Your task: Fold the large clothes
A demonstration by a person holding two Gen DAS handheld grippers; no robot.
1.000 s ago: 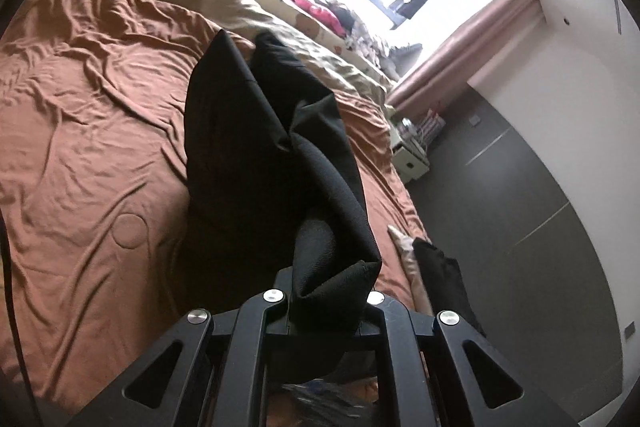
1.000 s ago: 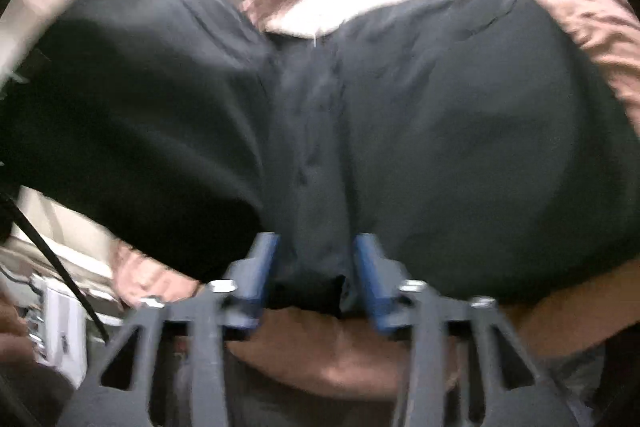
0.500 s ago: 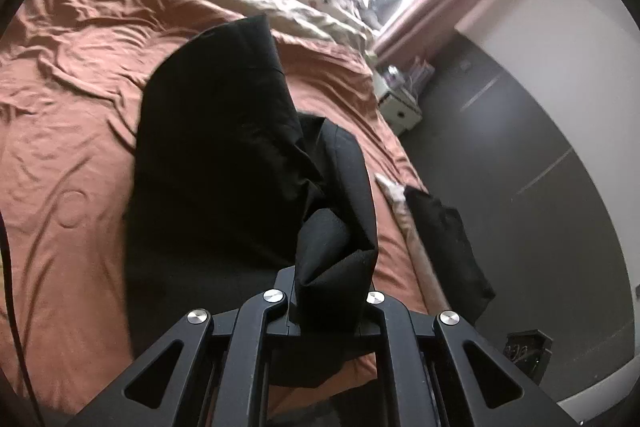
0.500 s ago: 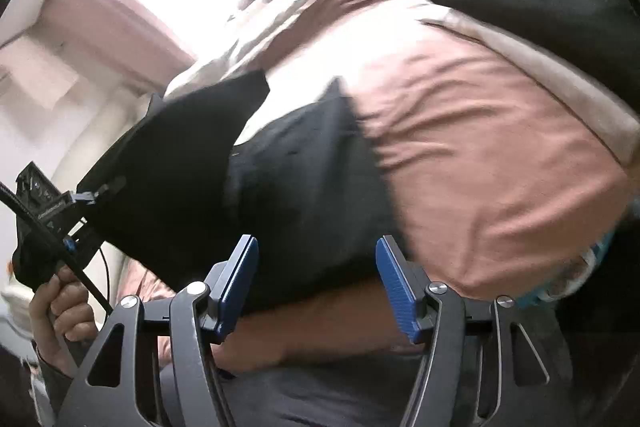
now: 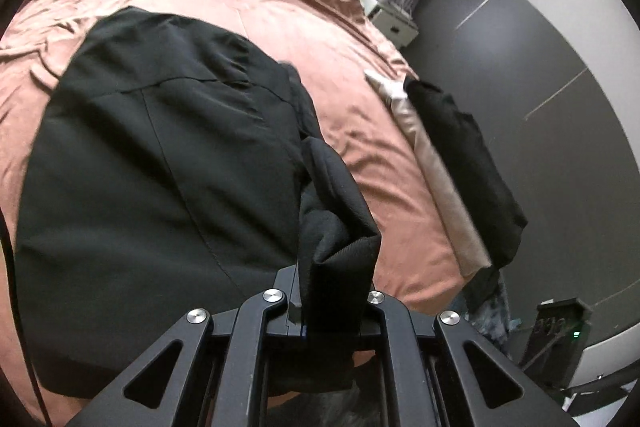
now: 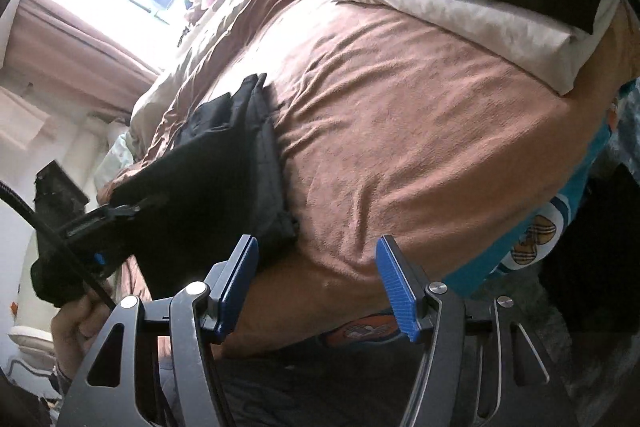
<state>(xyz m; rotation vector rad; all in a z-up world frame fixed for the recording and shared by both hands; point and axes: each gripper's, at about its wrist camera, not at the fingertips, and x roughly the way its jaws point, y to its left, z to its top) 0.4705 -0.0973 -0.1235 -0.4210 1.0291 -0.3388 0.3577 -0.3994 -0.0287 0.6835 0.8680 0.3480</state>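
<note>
While the left wrist view is looking down along its fingers, the left gripper (image 5: pixel 334 291) is clamping a bunched fold of the black garment (image 5: pixel 160 163), its jaws nearly together with the thick cloth standing up between them. Most of that garment is lying spread on the rust-brown bed sheet (image 5: pixel 360 131), left of the gripper, with a long seam running across it. Right of the garment, at the sheet's edge, a folded beige cloth (image 5: pixel 436 179) is lying with a second dark garment (image 5: pixel 468 155) on top of it (part of it draping over the side). A small white nightstand (image 5: pixel 390 21) is standing beyond the far corner of the sheet.

From the right wrist view, the right gripper (image 6: pixel 316 279) is hanging with its blue pads (image 6: pixel 394 283) well apart and nothing between them, over the near edge of the sheet (image 6: pixel 400 131). On the sheet to the gripper's left, the black garment (image 6: pixel 224 179) is lying in a folded heap. A person's hand (image 6: pixel 76 323) is gripping the left tool at the garment's near end.
</note>
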